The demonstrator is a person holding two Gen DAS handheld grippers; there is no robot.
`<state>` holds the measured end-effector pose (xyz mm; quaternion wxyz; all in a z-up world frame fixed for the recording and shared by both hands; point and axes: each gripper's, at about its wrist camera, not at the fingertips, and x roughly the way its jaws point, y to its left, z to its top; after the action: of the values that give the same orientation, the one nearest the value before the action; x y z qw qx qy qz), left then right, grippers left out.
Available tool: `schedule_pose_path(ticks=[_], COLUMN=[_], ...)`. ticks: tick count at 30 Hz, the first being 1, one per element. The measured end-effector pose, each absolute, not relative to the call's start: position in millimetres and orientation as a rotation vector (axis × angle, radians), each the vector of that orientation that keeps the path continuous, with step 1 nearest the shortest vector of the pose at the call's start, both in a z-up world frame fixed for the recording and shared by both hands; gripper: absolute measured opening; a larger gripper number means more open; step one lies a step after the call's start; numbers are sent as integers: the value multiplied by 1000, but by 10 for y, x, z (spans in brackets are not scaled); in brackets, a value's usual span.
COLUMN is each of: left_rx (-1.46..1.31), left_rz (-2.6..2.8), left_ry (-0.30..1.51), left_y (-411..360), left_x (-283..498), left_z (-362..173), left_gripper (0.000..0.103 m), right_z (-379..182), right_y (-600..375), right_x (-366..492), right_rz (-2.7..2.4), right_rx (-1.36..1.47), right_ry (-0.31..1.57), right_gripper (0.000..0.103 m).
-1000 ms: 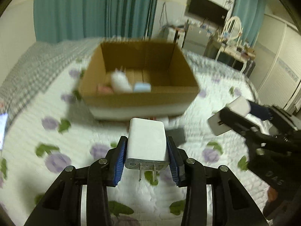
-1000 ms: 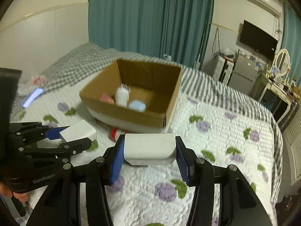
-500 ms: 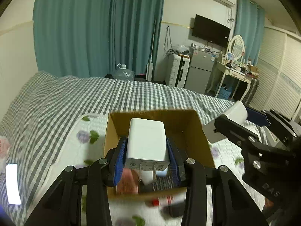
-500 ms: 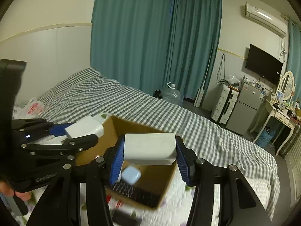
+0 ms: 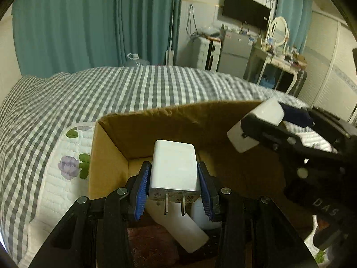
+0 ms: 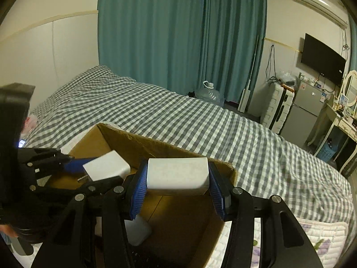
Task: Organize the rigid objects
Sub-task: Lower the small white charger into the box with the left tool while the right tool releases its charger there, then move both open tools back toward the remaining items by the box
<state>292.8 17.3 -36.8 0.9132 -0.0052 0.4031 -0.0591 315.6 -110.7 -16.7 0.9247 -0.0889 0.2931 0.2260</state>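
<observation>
Currently both grippers hang over the open cardboard box (image 5: 116, 138), which sits on the bed (image 5: 55, 102). Left gripper (image 5: 174, 192): blue pads clamped on a white charger (image 5: 174, 169), prongs pointing back toward the camera, held above the box interior. Right gripper (image 6: 177, 192): fingers closed on a white block (image 6: 177, 176), held level over the box's far rim. Box contents, partly hidden by the fingers: a white bottle (image 5: 183, 232) lying tilted on the floor, a second white item (image 5: 200, 216) touching it, something reddish (image 5: 151, 245) underneath. Contents otherwise unclear.
</observation>
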Motion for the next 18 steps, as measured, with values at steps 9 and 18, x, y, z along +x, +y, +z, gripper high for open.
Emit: schedule_pose_path(ticks=[9, 18], left_rx=[6, -4], left_rz=[-133, -94], left_ry=[779, 721], left_y=[59, 131], left_x=[2715, 1884], left_z=[-214, 225], left_gripper=[55, 67], right_z=[79, 489], right_y=[-1333, -1711], right_x=[2891, 1982], right_rz=[483, 378], right_rx=[-66, -117], right_ry=[586, 520], right_gripper=[86, 103])
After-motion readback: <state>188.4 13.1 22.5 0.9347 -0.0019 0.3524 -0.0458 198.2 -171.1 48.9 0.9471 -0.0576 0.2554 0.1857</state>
